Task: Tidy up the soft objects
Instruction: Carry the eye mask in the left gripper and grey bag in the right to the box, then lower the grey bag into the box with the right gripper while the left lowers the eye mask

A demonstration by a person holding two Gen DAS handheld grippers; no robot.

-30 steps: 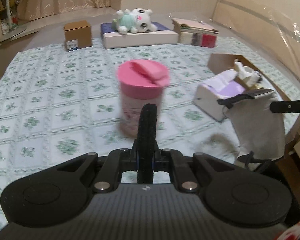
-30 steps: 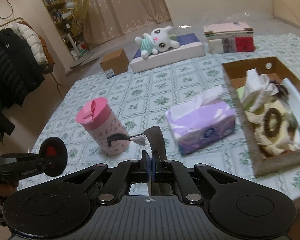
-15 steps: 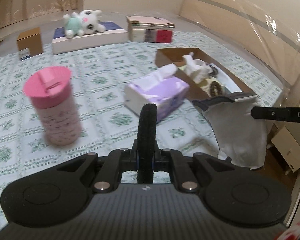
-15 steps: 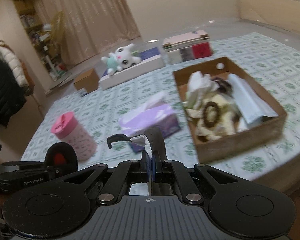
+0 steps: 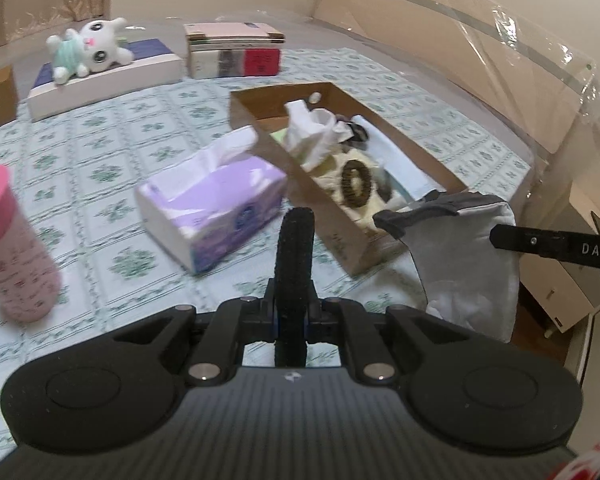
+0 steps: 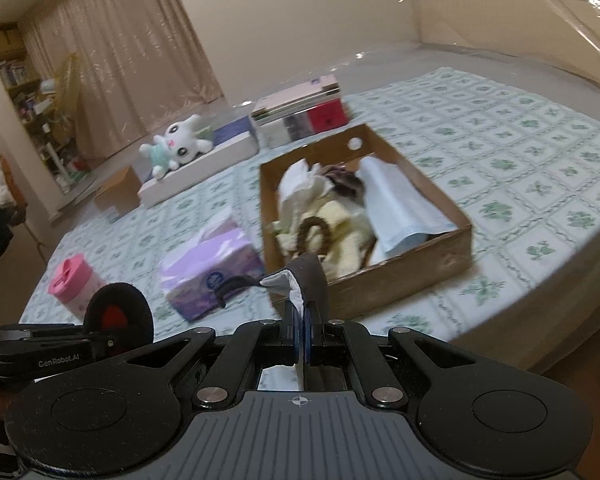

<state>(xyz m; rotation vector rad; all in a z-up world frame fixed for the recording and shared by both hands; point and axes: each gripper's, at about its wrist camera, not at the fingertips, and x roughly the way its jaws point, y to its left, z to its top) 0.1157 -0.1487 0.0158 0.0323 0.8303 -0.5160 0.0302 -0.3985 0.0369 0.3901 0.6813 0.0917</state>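
limp grey-and-white cloth (image 5: 466, 264) pinched in right gripper (image 6: 302, 312), hanging beside cardboard box (image 6: 404, 270) heaped with soft stuff. left gripper (image 5: 295, 240) closed, empty. ahead: purple tissue pack (image 5: 216, 208); left, pink cup (image 5: 12, 248).

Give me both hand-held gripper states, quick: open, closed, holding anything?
Left hand-held gripper: closed, fingers pressed together, holding nothing.
Right hand-held gripper: closed on the grey and white cloth, which hangs near the cardboard box.
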